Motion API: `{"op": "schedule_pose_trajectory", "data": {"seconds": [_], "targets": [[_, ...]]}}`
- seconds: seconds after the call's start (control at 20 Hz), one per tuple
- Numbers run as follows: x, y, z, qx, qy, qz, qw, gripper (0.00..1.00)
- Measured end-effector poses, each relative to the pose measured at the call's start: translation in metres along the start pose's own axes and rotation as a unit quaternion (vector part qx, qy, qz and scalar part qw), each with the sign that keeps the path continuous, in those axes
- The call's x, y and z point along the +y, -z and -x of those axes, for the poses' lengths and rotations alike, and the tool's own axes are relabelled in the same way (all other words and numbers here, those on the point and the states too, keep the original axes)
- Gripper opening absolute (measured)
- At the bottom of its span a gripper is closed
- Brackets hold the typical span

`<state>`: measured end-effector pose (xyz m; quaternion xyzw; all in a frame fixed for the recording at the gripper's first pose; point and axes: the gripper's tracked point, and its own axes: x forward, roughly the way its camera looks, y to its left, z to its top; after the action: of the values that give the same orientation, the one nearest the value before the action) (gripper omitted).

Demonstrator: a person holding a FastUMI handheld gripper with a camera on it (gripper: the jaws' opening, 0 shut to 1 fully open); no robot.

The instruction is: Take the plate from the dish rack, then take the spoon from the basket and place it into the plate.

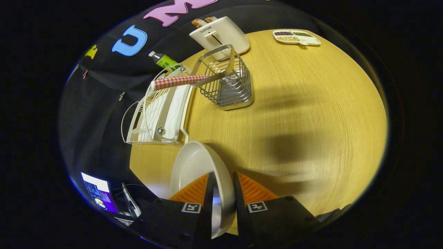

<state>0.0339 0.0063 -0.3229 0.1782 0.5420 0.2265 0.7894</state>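
Wooden counter (311, 114) carries dish rack (155, 114) beside wire basket (228, 86), checked-handled spoon (180, 81) leaning out. Gripper (223, 180) clenched on white plate (197, 166) rim, plate tilted, clear of rack.

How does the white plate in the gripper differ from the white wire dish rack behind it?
The round white plate is solid and smooth; the white wire dish rack is an open frame of thin bars. The plate is held tilted on edge, its rim clamped between the fingers of the gripper; the rack stands free on the wooden table, beyond the fingers. Both are white.
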Motion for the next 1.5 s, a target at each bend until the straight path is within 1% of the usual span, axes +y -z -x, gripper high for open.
{"op": "schedule_pose_trajectory", "data": {"seconds": [0.05,0.1,0.15,0.25,0.3,0.4,0.55,0.65,0.75,0.8,0.85,1.0,1.05,1.2,1.35,1.5], "targets": [[-0.011,-0.003,-0.008,-0.008,0.017,0.016,1.0,0.39],[-0.018,-0.003,-0.005,-0.015,0.026,0.028,0.999,0.4],[-0.016,-0.005,0.001,-0.026,0.024,0.036,0.999,0.56],[-0.013,-0.019,0.011,-0.067,0.028,0.061,0.995,0.95],[-0.009,-0.029,0.015,-0.091,0.031,0.081,0.992,0.97],[0.004,-0.048,0.029,-0.137,0.033,0.125,0.982,0.98],[0.032,-0.076,0.047,-0.203,0.026,0.183,0.962,0.99],[0.051,-0.091,0.054,-0.233,0.02,0.22,0.947,0.99],[0.068,-0.107,0.055,-0.259,0.015,0.264,0.929,0.99],[0.075,-0.113,0.05,-0.265,0.014,0.288,0.92,0.98],[0.079,-0.116,0.045,-0.265,0.014,0.304,0.915,0.98],[0.086,-0.129,0.029,-0.275,0.018,0.319,0.907,0.99],[0.084,-0.134,0.024,-0.281,0.024,0.319,0.905,0.99],[0.077,-0.146,0.005,-0.291,0.05,0.34,0.893,0.98],[0.071,-0.151,-0.013,-0.288,0.062,0.349,0.89,0.95],[0.073,-0.157,-0.019,-0.295,0.064,0.349,0.887,0.9]]}}
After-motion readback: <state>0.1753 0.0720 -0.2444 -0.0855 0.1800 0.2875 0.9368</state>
